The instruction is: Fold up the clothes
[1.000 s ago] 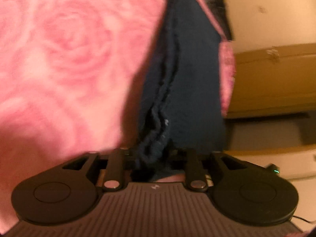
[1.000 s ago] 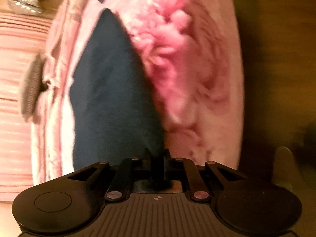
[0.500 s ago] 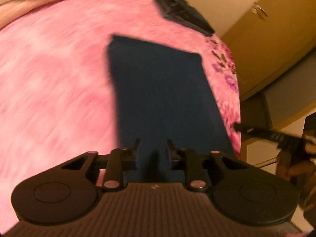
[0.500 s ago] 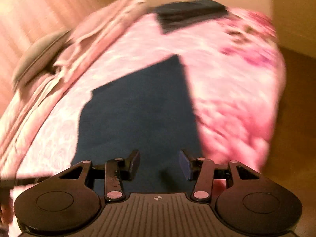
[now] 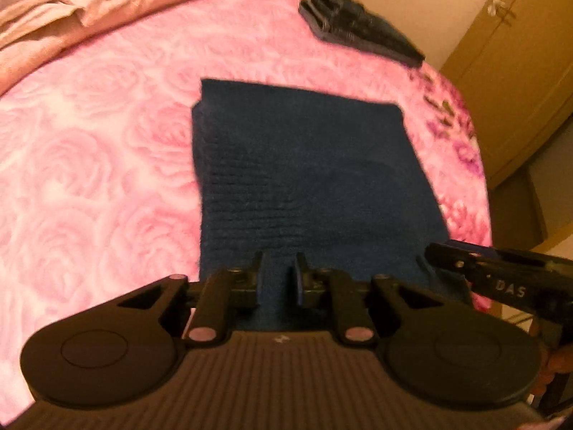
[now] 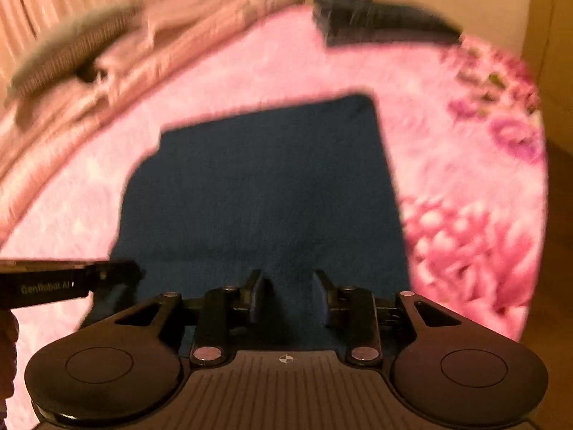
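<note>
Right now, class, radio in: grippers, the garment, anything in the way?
Left gripper open, right gripper open. Navy garment folded flat on pink blanket. Nothing blocking; dark folded pile at far edge.

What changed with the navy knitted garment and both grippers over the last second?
The navy knitted garment, pinched and hanging a second ago, now lies flat on the pink rose-patterned blanket. The left gripper and right gripper have let go and opened. The dark folded pile stayed put.
</note>
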The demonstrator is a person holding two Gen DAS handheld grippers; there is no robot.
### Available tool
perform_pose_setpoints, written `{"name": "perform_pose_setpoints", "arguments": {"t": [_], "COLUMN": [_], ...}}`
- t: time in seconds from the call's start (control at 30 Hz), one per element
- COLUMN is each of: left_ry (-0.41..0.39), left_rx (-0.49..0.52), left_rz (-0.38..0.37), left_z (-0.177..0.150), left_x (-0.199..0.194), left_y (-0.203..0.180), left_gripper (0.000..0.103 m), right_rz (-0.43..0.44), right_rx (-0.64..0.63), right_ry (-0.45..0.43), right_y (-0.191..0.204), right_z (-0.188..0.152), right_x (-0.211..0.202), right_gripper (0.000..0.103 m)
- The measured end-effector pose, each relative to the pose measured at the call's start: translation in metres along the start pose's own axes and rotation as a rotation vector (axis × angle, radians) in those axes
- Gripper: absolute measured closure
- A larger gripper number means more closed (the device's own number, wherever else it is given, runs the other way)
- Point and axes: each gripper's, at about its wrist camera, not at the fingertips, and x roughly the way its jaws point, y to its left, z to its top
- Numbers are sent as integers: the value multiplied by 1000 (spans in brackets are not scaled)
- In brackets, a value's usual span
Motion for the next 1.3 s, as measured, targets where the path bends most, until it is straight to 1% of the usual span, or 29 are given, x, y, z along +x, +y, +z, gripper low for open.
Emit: {"name": "perform_pose_setpoints", "arguments": {"t": [0.03, 0.07, 0.1, 0.13, 0.17, 0.23, 0.27, 0.33, 0.37, 0.4, 0.47, 0.53, 0.6, 0.67, 0.73, 0.77, 0.83, 0.87, 0.93, 1.0, 1.1, 1.2, 1.3], "left_ry": [21, 34, 35, 36, 37, 31, 22, 42, 56, 73, 120, 175, 207, 223, 217, 210, 185, 168, 125, 88, 53, 33, 23], "left_rx": [-10, -21, -33, -45, -57, -57, -53, -58, -62, -70, -87, -102, -108, -103, -93, -84, -63, -53, -33, -13, 14, 42, 62], "left_rz": [9, 23, 36, 49, 62, 90, 97, 107, 113, 124, 159, 215, 269, 306, 320, 323, 330, 334, 343, 349, 360, 376, 387], "left_z": [-6, -11, -14, -17, -20, -18, -18, -25, -30, -36, -54, -73, -91, -107, -119, -124, -130, -132, -134, -136, -142, -148, -155], "left_x": [1, 2, 1, 1, 1, -8, -16, -30, -37, -44, -62, -82, -105, -130, -159, -174, -200, -214, -241, -265, -294, -316, -332], "left_y": [1, 2, 2, 2, 3, -4, -8, -16, -20, -24, -36, -51, -68, -88, -108, -119, -138, -148, -166, -182, -204, -222, -236], "left_gripper": [90, 88, 86, 85, 85, 87, 86, 86, 86, 86, 81, 80, 78, 76, 71, 71, 70, 69, 65, 63, 62, 59, 59], "right_rz": [-3, -12, -26, -41, -46, -42, -49, -38, -30, -23, -14, -20, -27, -30, -32, -32, -30, -28, -15, -5, 3, -7, -7], "right_rx": [-3, -5, -7, -8, -11, -14, -7, 23, 28, 33, 35, 18, 19, 30, 37, 42, 49, 50, 42, 32, 18, 9, 2], "right_ry": [-8, 20, 66, 114, 128, 100, 97, 88, 93, 98, 122, 183, 235, 273, 291, 287, 278, 270, 239, 211, 179, 171, 172], "right_y": [-1, -2, -3, -4, -6, -8, -10, -13, -13, -13, -12, -8, -5, -4, -4, -3, -2, -1, 2, 5, 11, 15, 19], "right_z": [-4, -9, -16, -23, -28, -30, -29, -33, -38, -43, -54, -67, -80, -91, -101, -105, -112, -113, -114, -114, -114, -118, -124], "right_x": [-7, -5, 2, 10, 12, 2, -5, -24, -34, -44, -65, -86, -109, -134, -161, -177, -209, -224, -255, -283, -322, -349, -367], "right_gripper": [71, 71, 71, 71, 71, 71, 70, 59, 43, 38, 38, 38, 38, 38, 38, 37, 30, 23, 21, 21, 21, 17, 15]}}
